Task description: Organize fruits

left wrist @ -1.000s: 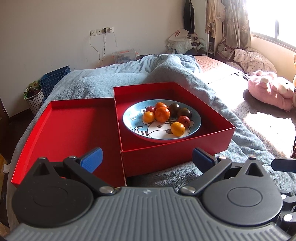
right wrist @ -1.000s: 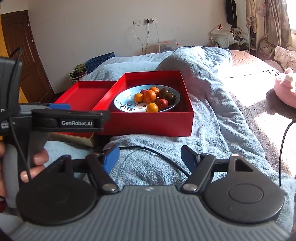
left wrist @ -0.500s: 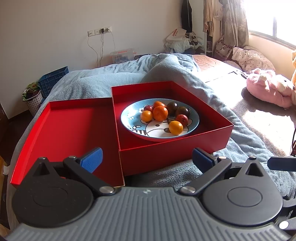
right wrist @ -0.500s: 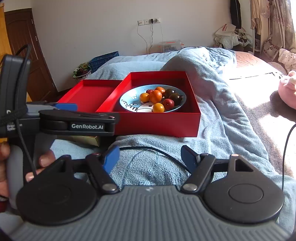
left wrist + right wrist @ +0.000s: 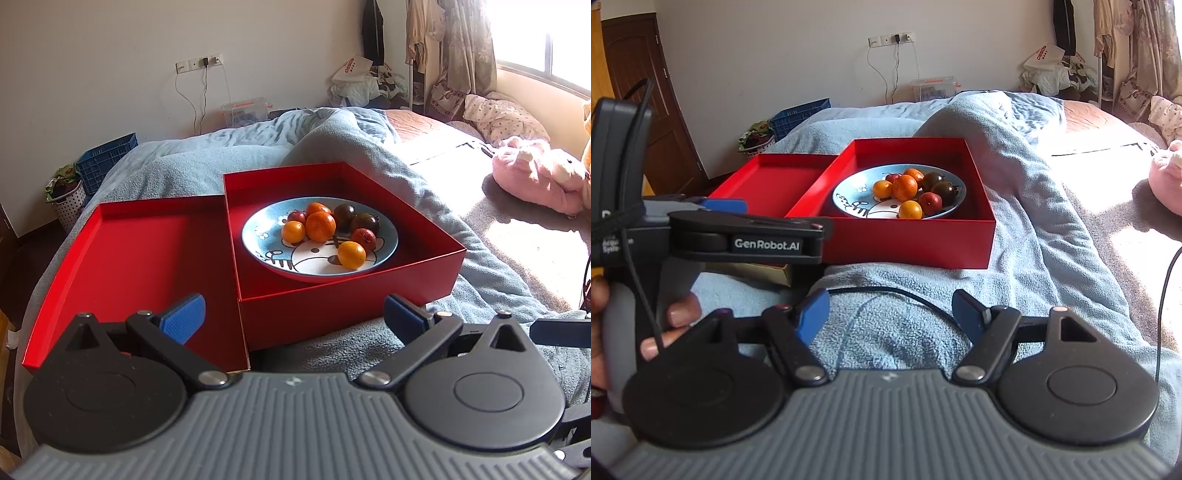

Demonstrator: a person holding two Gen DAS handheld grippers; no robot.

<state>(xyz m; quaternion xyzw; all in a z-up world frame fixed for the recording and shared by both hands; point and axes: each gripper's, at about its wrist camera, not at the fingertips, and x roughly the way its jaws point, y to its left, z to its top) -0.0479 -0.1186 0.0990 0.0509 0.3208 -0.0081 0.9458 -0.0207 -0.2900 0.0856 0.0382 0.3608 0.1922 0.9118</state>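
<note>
Sitting at the far left beyond the bed's edge are a dotted laundry basket point(image 5: 68, 201) and a blue plastic crate point(image 5: 107, 162). On the blue-grey blanket point(image 5: 369, 155) lies a shallow red box lid point(image 5: 140, 254), its inside bare, touching the left wall of a deeper red box point(image 5: 351, 306) just to its right. Inside that box rests a blue cartoon-print plate point(image 5: 321, 258), and the fruits are gathered on its far half: a small orange point(image 5: 293, 231) at the left, a larger mandarin point(image 5: 320, 226) beside it with a red fruit point(image 5: 296, 216) and another orange point(image 5: 318, 208) behind, two dark plum-like fruits point(image 5: 364, 222) to the right, a red fruit point(image 5: 364, 238) in front of them, and one orange point(image 5: 351, 254) nearest, apart from the cluster. The left gripper point(image 5: 294, 319) hangs near the box's front wall, its blue pads spread wide with nothing between them; the fruits lie beyond and above the gap, well clear of the fingertips. In the right wrist view the left gripper's body, held by a hand point(image 5: 670, 321), crosses the left side, and a black cable point(image 5: 886, 291) runs over the blanket. The right gripper point(image 5: 890, 314) is also parted wide and empty, with the box and its fruits far ahead and slightly left of its gap. At the far right a pink plush toy point(image 5: 535, 179) lies in sunlight.
</note>
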